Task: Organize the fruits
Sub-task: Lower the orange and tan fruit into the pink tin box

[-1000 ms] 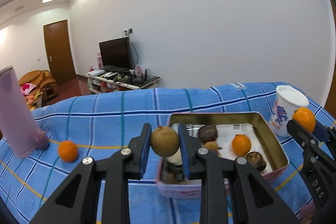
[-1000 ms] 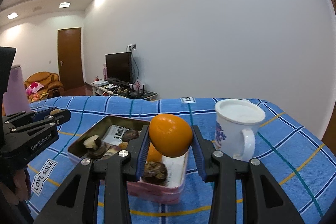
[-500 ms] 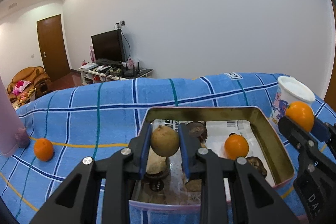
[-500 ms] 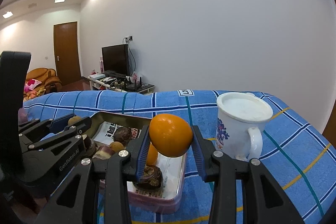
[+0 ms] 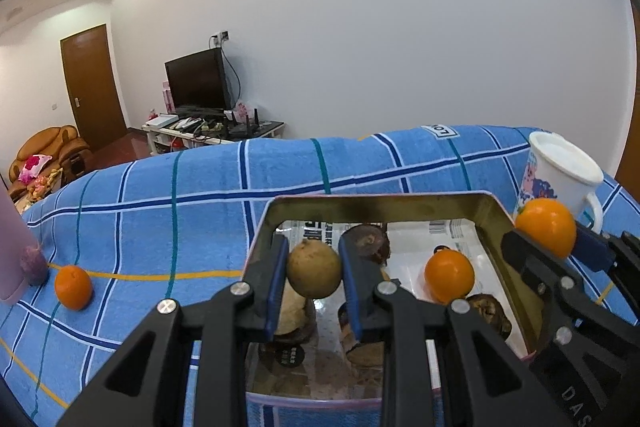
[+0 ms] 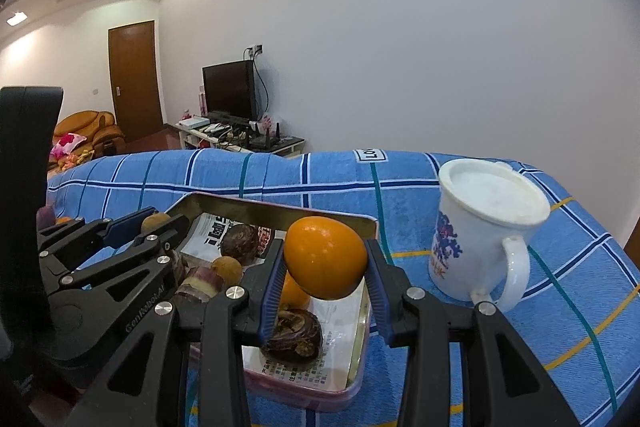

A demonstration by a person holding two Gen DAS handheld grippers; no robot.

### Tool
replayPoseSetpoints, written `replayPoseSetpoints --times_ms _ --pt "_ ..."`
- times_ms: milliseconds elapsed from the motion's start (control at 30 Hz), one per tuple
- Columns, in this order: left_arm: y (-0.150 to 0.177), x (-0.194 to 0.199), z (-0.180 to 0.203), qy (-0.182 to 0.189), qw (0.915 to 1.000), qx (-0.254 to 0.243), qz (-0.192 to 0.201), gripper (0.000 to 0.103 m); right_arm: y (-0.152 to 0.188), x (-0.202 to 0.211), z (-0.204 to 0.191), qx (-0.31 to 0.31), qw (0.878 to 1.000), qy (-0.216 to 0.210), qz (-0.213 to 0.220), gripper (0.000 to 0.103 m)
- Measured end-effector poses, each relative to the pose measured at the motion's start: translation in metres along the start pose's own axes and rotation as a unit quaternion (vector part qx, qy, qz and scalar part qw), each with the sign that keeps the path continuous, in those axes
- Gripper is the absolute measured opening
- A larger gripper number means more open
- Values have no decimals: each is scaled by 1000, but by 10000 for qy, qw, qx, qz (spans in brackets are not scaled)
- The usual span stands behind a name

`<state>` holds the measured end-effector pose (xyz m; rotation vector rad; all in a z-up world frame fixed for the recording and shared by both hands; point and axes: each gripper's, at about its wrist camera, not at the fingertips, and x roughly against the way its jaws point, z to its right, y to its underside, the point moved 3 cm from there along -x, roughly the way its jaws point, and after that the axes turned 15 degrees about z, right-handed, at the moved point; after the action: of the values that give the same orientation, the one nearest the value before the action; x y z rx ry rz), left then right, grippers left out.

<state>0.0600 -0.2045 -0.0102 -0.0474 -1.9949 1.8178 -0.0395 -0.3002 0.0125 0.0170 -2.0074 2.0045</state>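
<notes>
Far left on the blue checked cloth (image 5: 160, 211), one small orange (image 5: 73, 286) sits loose beside a pink bottle (image 5: 12, 251), well apart from the tin; that one is not yet gathered, by my reading. Open cloth runs between it and the tin, with nothing in the way. My left tool (image 5: 314, 269) is clamped on a brown round fruit (image 5: 314, 269), hanging over the left part of the metal tin (image 5: 384, 205), inside its near and left rims. Under it, the tin's paper lining already carries several dark, rough fruits and one orange (image 5: 449, 276), so I judge the sorting partly done. Room below the brown fruit is tight: pieces lie directly beneath, and the clearer paper is toward the middle and back. In the right wrist view, my right tool (image 6: 325, 259) grips a larger orange fruit (image 6: 325, 259), poised over the tin's right end near its rim (image 6: 276, 207). A dark fruit (image 6: 294, 335) and another orange lie just under it. The two tools stand close over one tin, so I would mind their fingers meeting. Right of the tin, the white mug (image 6: 480, 227) stands just beside it, handle toward me; beyond that the cloth is bare up to its right edge.
</notes>
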Motion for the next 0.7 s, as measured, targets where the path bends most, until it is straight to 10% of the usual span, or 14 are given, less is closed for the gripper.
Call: replayPoseSetpoints --times_ms 700 --pt "0 0 1 17 10000 -27 -44 29 2 -6 -7 71 9998 -183 -104 41"
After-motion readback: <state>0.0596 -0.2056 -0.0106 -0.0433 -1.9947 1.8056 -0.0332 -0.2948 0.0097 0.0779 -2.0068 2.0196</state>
